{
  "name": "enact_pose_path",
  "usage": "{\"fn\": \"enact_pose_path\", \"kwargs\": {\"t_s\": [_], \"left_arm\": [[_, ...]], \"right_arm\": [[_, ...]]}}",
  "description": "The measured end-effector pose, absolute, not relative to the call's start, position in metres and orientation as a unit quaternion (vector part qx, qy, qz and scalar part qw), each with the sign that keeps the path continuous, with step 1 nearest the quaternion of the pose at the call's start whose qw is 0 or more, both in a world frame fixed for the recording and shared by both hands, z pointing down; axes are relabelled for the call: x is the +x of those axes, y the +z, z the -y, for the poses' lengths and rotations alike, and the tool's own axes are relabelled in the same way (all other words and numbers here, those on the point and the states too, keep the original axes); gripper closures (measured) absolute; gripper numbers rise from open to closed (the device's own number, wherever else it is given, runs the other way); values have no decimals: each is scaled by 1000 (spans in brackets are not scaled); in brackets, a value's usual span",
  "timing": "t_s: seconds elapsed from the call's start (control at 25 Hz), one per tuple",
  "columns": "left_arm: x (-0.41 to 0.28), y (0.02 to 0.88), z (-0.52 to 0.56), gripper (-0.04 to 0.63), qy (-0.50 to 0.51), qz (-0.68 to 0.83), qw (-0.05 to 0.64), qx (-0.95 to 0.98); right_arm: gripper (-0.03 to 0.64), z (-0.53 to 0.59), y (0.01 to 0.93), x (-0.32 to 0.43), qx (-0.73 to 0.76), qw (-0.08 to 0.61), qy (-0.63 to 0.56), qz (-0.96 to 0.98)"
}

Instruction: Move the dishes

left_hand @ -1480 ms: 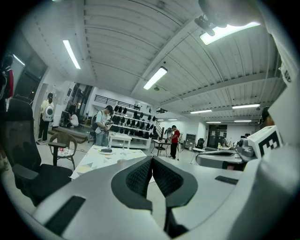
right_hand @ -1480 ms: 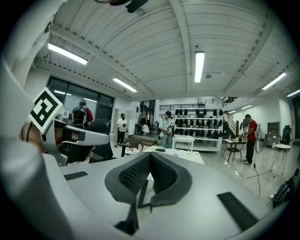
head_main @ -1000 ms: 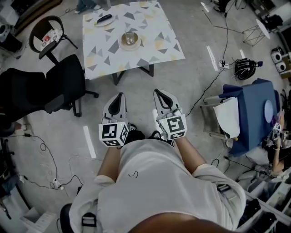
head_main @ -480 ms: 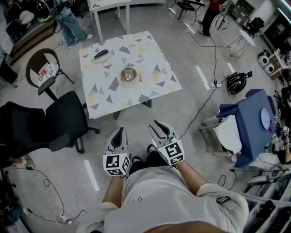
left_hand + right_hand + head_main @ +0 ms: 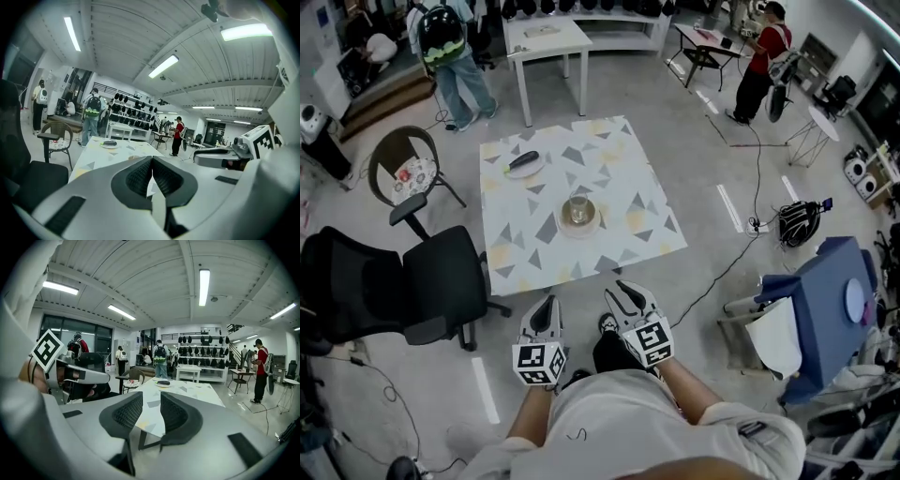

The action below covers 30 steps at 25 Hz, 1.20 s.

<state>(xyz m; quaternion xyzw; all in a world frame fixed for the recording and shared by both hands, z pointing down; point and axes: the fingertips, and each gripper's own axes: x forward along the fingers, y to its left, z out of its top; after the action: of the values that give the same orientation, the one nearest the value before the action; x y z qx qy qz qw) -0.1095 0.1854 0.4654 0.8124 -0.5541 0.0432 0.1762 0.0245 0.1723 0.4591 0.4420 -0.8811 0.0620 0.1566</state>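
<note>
Both tools have come forward since the earlier frame, and the patterned surface [image 5: 628, 169] now lies just ahead of them, its near edge close to their tips. The left tool [image 5: 546, 314] is closed, pads meeting with nothing between them. Toward the far left corner sits a small plate [image 5: 523, 163] bearing a dark oblong object I cannot identify, its long axis slanting up to the right; the left tool is the nearer to it. At mid-surface, straight ahead and roughly between the tools, a pale saucer [image 5: 579, 214] carries a clear glass. The right tool [image 5: 626, 300] has just been opening; its pads stand slightly apart, empty.
</note>
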Motion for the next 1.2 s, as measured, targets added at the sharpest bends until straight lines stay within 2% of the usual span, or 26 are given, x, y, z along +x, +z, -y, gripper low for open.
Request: {"fn": "enact_pose_path", "kwargs": {"t_s": [0.28,0.56,1.2], "left_arm": [[-86,465,-105,575,62,556,169,811],[-62,473,-44,575,70,569,185,798],[-50,505,11,575,93,596,206,771]], "right_arm": [[514,-90,460,42,427,151,69,889],[485,-36,469,70,403,166,80,896],[431,23,506,87,364,183,95,908]]}}
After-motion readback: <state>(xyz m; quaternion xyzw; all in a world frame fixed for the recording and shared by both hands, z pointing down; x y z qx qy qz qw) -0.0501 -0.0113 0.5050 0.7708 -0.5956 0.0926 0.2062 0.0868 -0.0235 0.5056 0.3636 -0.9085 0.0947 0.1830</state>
